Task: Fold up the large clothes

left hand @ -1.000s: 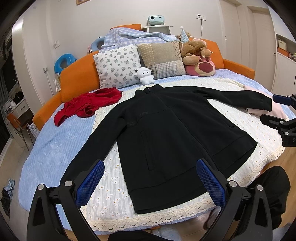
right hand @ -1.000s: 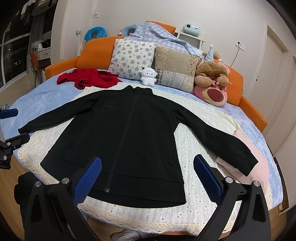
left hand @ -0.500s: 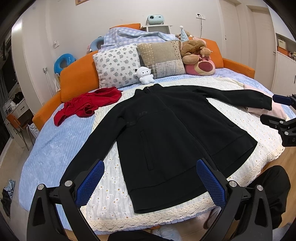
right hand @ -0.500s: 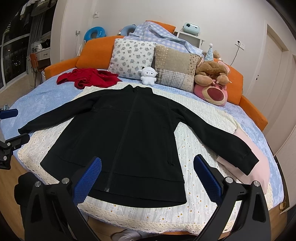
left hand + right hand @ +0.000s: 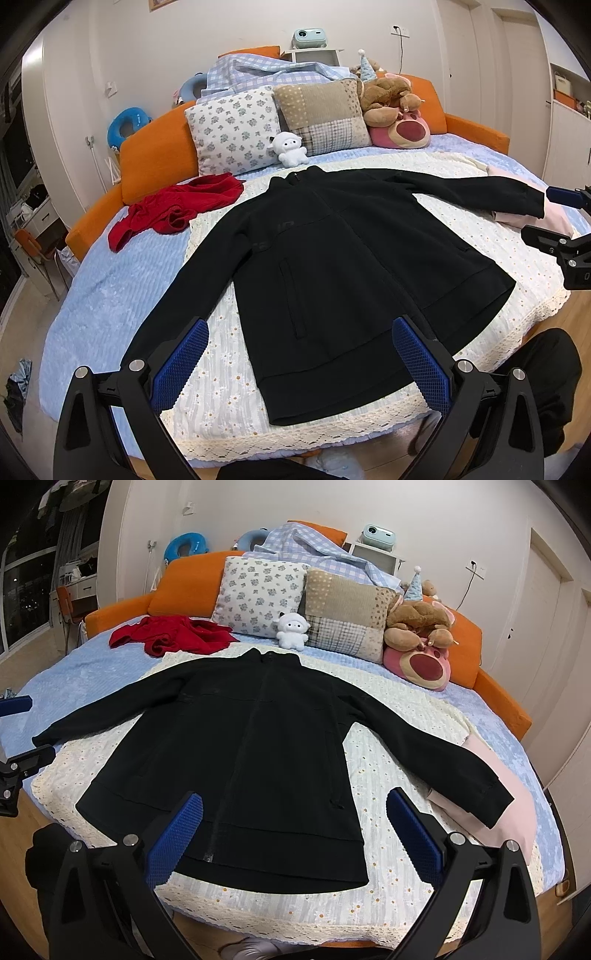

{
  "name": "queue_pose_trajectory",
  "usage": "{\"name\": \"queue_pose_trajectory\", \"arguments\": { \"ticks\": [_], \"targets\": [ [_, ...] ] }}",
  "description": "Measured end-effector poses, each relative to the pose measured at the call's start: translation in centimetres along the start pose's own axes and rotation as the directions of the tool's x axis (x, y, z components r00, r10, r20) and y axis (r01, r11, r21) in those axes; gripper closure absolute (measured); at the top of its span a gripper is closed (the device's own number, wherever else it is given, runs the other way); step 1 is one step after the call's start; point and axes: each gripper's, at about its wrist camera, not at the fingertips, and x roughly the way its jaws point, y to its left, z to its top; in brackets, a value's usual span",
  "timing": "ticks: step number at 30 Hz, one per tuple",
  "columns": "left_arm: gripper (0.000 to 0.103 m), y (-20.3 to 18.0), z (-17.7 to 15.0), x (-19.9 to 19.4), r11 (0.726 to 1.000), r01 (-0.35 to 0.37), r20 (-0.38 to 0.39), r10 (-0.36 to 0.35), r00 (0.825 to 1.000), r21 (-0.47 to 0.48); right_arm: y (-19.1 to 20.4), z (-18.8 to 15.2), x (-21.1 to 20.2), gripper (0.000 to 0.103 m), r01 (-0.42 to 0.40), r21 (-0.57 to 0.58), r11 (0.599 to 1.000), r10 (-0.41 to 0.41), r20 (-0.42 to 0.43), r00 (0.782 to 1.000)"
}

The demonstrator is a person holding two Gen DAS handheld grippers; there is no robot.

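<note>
Lying flat and face-up on the cream daisy-print coverlet (image 5: 229, 387) of the bed, the black jacket (image 5: 332, 266) has its long axis running from the hem at the near edge to the collar by the pillows, with both sleeves spread outward to the sides. The left gripper (image 5: 299, 358) hangs above the near hem with its blue pads set wide apart and nothing between them; the right gripper (image 5: 293, 830) stands likewise wide and empty over the hem. Judged from position, the left gripper is the nearer to the jacket's left-hand sleeve, whose cuff falls behind that gripper's left finger, while the right gripper is the nearer to the opposite sleeve, whose cuff rests on a pink garment (image 5: 517, 812). The first fold will probably bring a sleeve across the body, so each cuff lies outward and slightly ahead of its own gripper. The left wrist view shows the right gripper at its right edge, close to the far cuff; the right wrist view alone shows that cuff in full, and also the centre zip line running down the jacket. A red garment (image 5: 173, 210) lies apart, beside the collar end.
</note>
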Motion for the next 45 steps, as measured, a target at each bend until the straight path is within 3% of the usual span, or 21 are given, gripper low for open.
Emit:
{"name": "queue_pose_trajectory", "arguments": {
  "ticks": [16, 25, 36, 41, 45],
  "targets": [
    [0.002, -0.4, 0.3, 0.3, 1.000, 0.016, 0.002, -0.016, 1.000, -0.006, -0.4, 0.0, 0.2, 0.005, 0.002, 0.009, 1.000, -0.002, 0.000, 1.000],
    [0.002, -2.2, 3.4, 1.5, 0.997, 0.074, 0.021, -0.074, 0.997, 0.004, -3.3, 0.7, 0.7, 0.005, 0.038, 0.053, 0.998, -0.039, 0.012, 0.999],
    [0.002, -7.3, 11.1, 6.3, 0.990, 0.136, 0.070, -0.139, 0.988, 0.040, -11.7, 1.3, 3.6, 0.005, 0.152, 0.133, 0.979, -0.156, 0.019, 0.988],
    [0.002, -10.8, 14.9, 10.7, 0.987, 0.140, 0.078, -0.146, 0.986, 0.080, -17.5, 1.1, 5.7, 0.005, 0.197, 0.189, 0.962, -0.207, 0.033, 0.978],
    [0.002, -13.3, 18.0, 16.0, 0.983, 0.161, 0.054, -0.166, 0.985, 0.088, -23.1, 0.4, 7.7, 0.005, 0.178, 0.265, 0.948, -0.194, 0.034, 0.980]
  ]
}}
